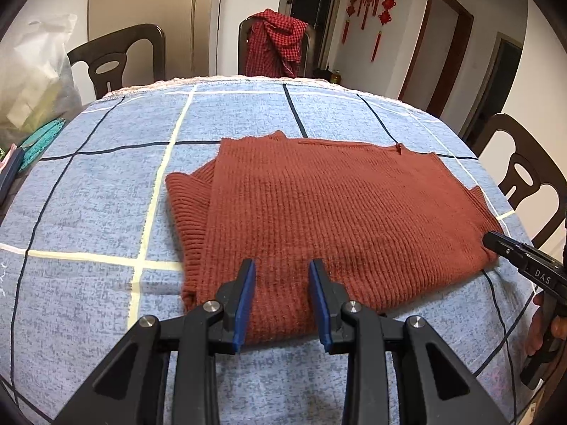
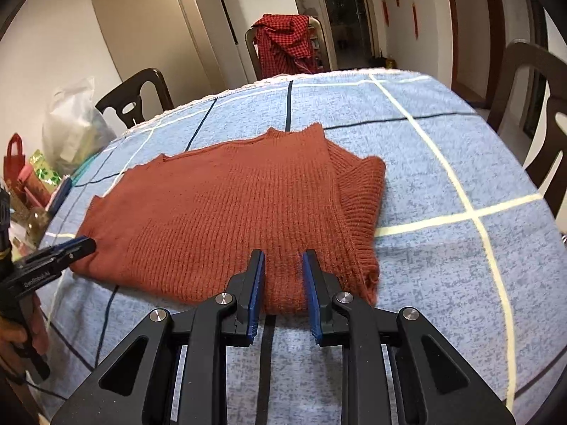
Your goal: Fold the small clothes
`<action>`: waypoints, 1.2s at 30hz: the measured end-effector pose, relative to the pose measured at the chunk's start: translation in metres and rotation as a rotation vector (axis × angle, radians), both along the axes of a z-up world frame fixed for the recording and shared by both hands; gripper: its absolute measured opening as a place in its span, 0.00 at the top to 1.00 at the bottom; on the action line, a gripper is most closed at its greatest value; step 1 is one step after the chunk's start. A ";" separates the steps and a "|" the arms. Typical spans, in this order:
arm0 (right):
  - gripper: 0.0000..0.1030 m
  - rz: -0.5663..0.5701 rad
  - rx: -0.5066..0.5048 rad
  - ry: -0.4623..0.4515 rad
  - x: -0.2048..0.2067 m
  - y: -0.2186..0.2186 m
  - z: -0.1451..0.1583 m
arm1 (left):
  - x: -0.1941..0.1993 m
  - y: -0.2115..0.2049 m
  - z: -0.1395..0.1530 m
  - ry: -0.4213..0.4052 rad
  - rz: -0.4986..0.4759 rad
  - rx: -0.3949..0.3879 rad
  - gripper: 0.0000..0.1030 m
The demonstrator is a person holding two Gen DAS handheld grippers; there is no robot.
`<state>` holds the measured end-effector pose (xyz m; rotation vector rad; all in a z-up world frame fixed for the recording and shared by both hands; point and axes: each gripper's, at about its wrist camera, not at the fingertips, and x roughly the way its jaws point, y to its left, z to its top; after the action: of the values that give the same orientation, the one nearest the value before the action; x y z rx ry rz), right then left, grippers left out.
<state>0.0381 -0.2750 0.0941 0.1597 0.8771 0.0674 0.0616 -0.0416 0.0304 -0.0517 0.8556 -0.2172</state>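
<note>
A rust-red knitted sweater (image 1: 319,209) lies flat on the blue checked tablecloth (image 1: 106,194), with its sleeves folded in; it also shows in the right wrist view (image 2: 226,212). My left gripper (image 1: 281,269) is open, its blue-padded fingers over the sweater's near left edge, nothing held. My right gripper (image 2: 283,260) is open over the near right edge, also empty. In the left wrist view the right gripper (image 1: 496,239) shows from the side at the sweater's right corner. In the right wrist view the left gripper (image 2: 85,244) shows at the left corner.
Dark wooden chairs (image 1: 117,60) stand around the table; one (image 1: 273,42) carries a red checked shirt. A white plastic bag (image 1: 32,71), teal clips (image 1: 39,141) and boxes (image 2: 35,177) sit at the table's left edge. Another chair (image 2: 531,106) stands at the right.
</note>
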 end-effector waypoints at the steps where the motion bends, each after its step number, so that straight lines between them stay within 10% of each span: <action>1: 0.78 0.000 -0.002 0.000 0.000 0.000 0.000 | -0.001 0.001 0.000 -0.003 0.003 0.001 0.67; 24: 0.76 0.013 0.012 0.024 0.004 -0.003 -0.010 | -0.002 -0.006 -0.010 -0.025 -0.016 0.027 0.55; 36: 0.74 -0.019 0.012 0.004 0.000 -0.010 -0.005 | 0.006 0.027 -0.003 0.006 0.021 -0.082 0.55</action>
<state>0.0384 -0.2846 0.0894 0.1796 0.8788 0.0553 0.0675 -0.0147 0.0274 -0.1380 0.8512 -0.2327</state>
